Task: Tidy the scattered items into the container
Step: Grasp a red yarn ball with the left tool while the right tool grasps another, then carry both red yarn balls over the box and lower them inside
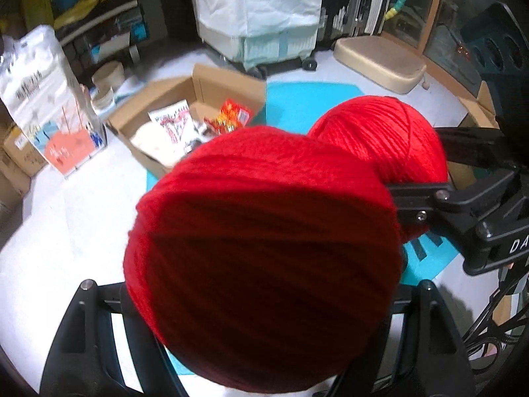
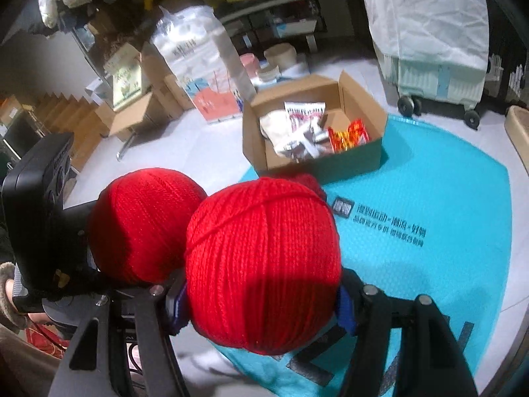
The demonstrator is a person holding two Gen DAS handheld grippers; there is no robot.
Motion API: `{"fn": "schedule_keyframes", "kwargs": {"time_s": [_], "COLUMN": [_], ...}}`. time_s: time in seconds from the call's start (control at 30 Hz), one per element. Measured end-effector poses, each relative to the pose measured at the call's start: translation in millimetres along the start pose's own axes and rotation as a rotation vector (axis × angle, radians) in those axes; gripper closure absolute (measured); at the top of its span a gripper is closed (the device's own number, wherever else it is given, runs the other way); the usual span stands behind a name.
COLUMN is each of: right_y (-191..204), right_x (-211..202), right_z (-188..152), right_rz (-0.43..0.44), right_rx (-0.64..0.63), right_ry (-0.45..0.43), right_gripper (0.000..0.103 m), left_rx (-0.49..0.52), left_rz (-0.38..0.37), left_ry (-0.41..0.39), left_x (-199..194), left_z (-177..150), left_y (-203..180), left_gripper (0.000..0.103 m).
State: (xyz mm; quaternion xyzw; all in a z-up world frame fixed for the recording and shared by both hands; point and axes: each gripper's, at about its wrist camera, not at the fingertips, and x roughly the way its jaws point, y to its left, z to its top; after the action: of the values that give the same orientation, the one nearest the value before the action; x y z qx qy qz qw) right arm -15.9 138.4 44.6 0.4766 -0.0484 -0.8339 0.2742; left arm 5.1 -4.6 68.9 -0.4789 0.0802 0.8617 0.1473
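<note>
Both grippers hold red yarn. In the left wrist view my left gripper (image 1: 258, 284) is shut on a large red yarn ball (image 1: 264, 258) that fills the middle and hides its fingertips. To its right, my right gripper (image 1: 429, 168) is shut on a second red yarn ball (image 1: 380, 139). In the right wrist view the right gripper (image 2: 264, 297) grips its ball (image 2: 264, 258) between blue pads (image 2: 345, 311). The left gripper (image 2: 109, 248) carries the other ball (image 2: 142, 225) beside it. Both balls hang above the teal mat (image 2: 429, 198). The open cardboard box (image 2: 347, 165) (image 1: 228, 82) beyond holds several packets.
A tall white printed bag (image 1: 43, 99) and brown cartons (image 2: 132, 115) stand left of the box. A covered suitcase on wheels (image 2: 436, 76) and a cream stool (image 1: 380, 63) stand behind the mat. A small red thing (image 2: 309, 183) peeks out behind the right ball.
</note>
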Motion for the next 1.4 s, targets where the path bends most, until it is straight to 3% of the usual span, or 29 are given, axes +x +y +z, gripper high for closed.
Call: {"fn": "schedule_keyframes", "kwargs": {"time_s": [0.47, 0.73, 1.07, 1.4], "right_y": [21, 21, 2, -37], "right_x": [-79, -106, -74, 25], "right_z": [56, 71, 122, 171], "right_rz": [-0.025, -0.048, -0.070, -0.064], "right_rx": [-0.036, -0.030, -0.039, -0.007], "right_ry": [-0.176, -0.217, -0.263, -0.229], "right_gripper": [0.034, 0.034, 0.033, 0.033], "left_rx": [0.060, 0.052, 0.009, -0.107], "left_rz": [0.037, 0.022, 0.081, 0.130], "left_ry": [-0.147, -0.177, -0.218, -0.167], "left_x": [-71, -73, -30, 67], "left_z": [63, 87, 134, 152], "left_y": [-8, -4, 33, 87], "left_gripper": [0.027, 0.027, 0.026, 0.025]}}
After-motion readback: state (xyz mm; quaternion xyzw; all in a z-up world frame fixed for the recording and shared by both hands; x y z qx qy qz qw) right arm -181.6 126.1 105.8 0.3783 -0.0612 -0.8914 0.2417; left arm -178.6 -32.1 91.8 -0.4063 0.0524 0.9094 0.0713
